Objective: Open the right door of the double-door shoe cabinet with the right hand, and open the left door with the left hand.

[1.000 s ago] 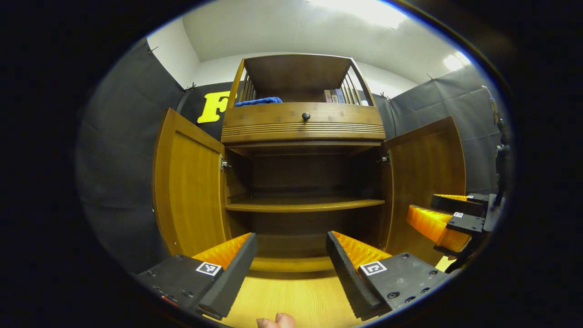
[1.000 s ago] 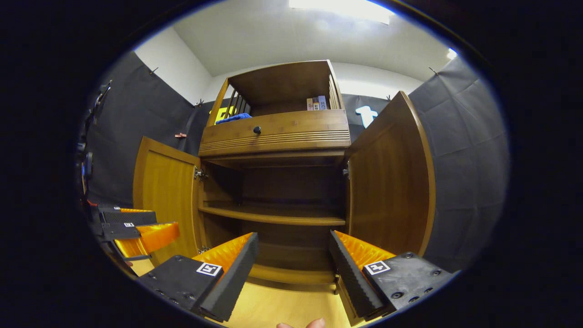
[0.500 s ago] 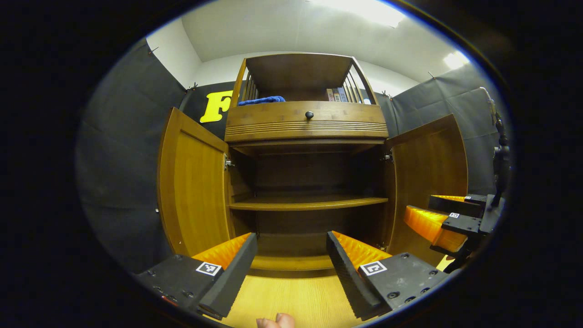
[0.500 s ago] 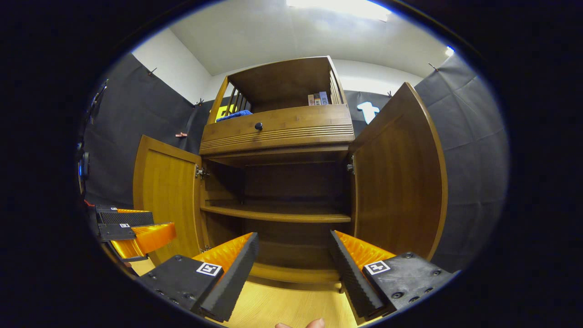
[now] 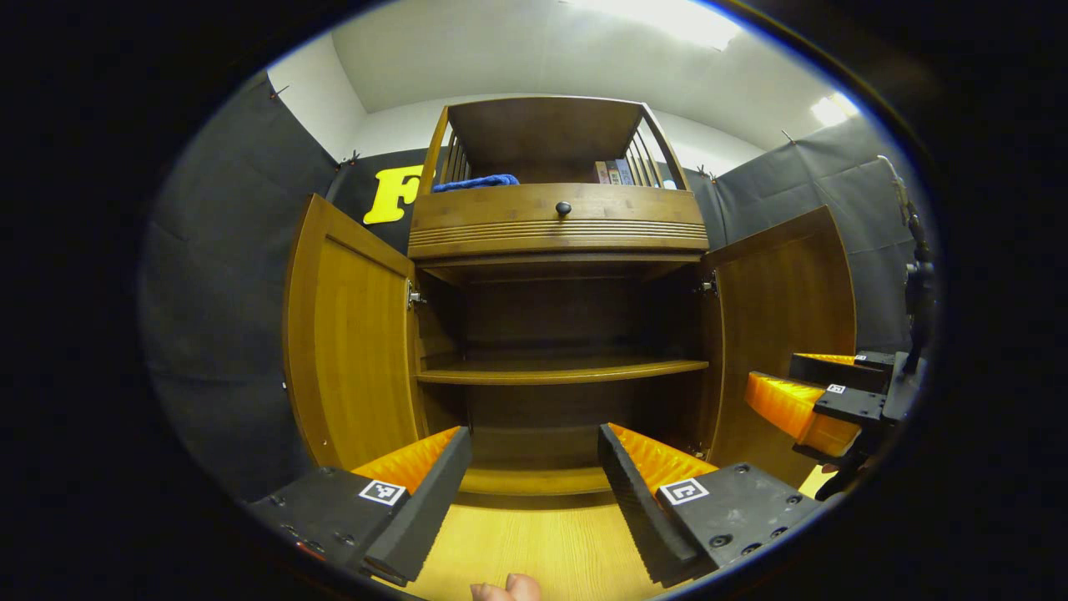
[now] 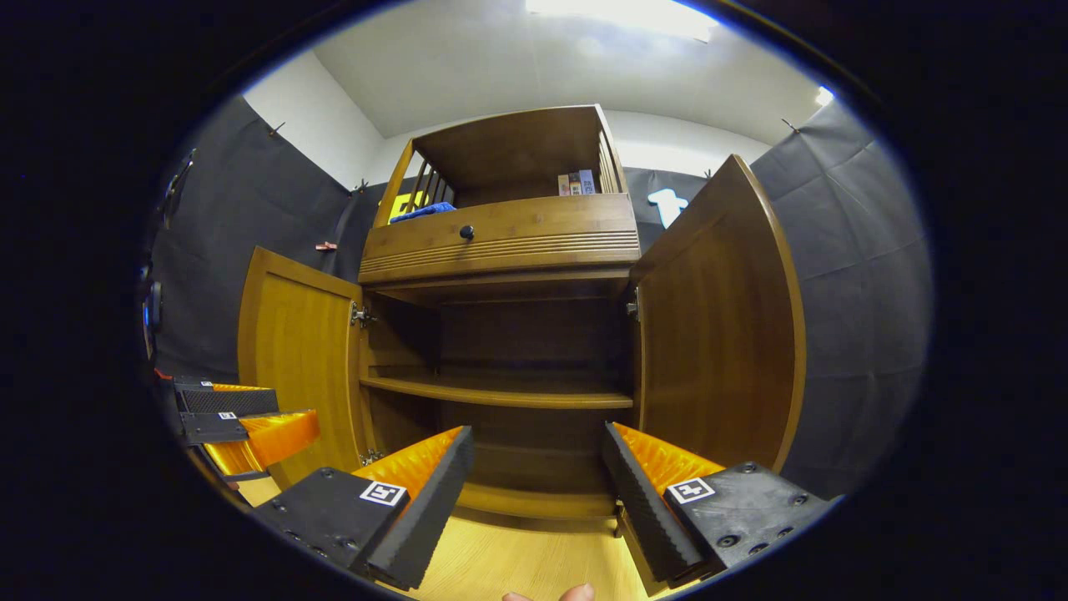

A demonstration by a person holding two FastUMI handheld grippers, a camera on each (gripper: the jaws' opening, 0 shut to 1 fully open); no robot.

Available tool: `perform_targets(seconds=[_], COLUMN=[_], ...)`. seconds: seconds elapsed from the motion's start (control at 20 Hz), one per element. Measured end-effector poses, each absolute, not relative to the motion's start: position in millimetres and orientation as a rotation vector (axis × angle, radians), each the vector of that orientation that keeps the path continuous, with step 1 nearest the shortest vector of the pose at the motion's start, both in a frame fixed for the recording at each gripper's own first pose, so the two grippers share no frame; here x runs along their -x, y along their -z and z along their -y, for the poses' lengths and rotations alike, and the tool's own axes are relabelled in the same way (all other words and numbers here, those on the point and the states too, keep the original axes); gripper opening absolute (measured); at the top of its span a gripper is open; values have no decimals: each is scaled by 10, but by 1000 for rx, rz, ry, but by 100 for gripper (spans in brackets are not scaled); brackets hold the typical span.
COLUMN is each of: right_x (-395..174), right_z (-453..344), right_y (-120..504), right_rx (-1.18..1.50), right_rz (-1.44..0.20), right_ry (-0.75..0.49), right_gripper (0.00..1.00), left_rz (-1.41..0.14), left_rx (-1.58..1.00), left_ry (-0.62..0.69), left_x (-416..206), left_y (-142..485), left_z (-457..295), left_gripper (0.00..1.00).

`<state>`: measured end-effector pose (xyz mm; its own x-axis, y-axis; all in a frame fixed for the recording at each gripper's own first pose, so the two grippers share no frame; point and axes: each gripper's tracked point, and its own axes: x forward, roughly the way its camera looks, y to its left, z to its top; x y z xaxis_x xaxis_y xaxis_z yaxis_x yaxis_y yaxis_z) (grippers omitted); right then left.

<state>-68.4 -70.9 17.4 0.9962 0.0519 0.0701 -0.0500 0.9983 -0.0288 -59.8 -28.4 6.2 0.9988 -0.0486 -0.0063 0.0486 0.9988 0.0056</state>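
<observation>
Left gripper view: shoe cabinet [image 5: 557,334] dead ahead, both doors swung out. Left door [image 5: 350,342] stands wide off its hinge side, right door [image 5: 780,334] likewise, so the lower shelf [image 5: 559,371] and dark interior are fully exposed. Left gripper [image 5: 534,484] is spread wide with nothing between the fingers, touching neither door and aimed at the middle of the opening; reads as backed off because the door needs no more pull. Right gripper [image 5: 813,392] sits low in front of the right door, apart from it. Drawer with knob [image 5: 564,208] above is shut; blue cloth [image 5: 476,182] lies on the top rack. Right gripper view: same cabinet seen from nearer the right door [image 6: 717,334], whose inner face looms large and angled out; left door [image 6: 300,359] open across the way. Right gripper [image 6: 538,488] also wide and empty, clear of the wood. Left gripper [image 6: 242,417] low at the left edge, in front of its door. My read: both openings are done, nothing left but to hold off.
</observation>
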Motion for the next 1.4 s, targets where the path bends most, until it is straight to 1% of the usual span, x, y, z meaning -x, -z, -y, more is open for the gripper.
perform_targets(seconds=[0.05,0.1,0.25,0.3,0.35,0.5,0.55,0.6,0.7,0.85,0.9,0.95,1.05,1.1,1.2,1.25,1.4], right_x=[682,683,685,682,680,680,678,677,683,680,679,682,687,683,686,683,686], right_z=[702,700,677,670,664,655,651,644,649,666,671,673,676,681,690,692,704], right_y=[-177,-181,-164,-155,-151,-157,-156,-148,-160,-162,-160,-157,-162,-166,-163,-160,-167], right_rx=[28,30,30,30,30,31,32,32,32,32,31,31,33,34,32,30,27], right_rz=[72,73,70,67,65,68,68,65,68,69,68,67,68,70,68,67,68], right_ry=[-51,-50,-52,-52,-54,-55,-56,-55,-55,-50,-51,-49,-50,-48,-48,-48,-45], right_gripper=[95,99,100,98,97,97,99,97,97,100,97,99,100,97,100,98,97], left_rz=[-4,-3,-5,-5,-4,-5,-3,-2,-1,-2,-1,1,-1,-2,-1,3,6], left_rx=[-7,-6,0,-1,-2,3,3,4,8,5,4,5,7,6,5,7,11], left_ry=[46,41,40,41,41,42,41,38,39,40,38,40,41,40,44,47,47], left_x=[602,605,607,614,623,626,627,629,628,627,622,628,632,632,633,638,646], left_y=[-68,-61,-60,-54,-54,-54,-65,-67,-73,-78,-69,-80,-74,-70,-70,-88,-93], left_z=[275,247,220,217,215,193,187,180,186,183,190,192,203,204,215,218,223], left_gripper=[94,93,94,94,94,94,94,94,94,94,94,93,94,94,94,94,94])
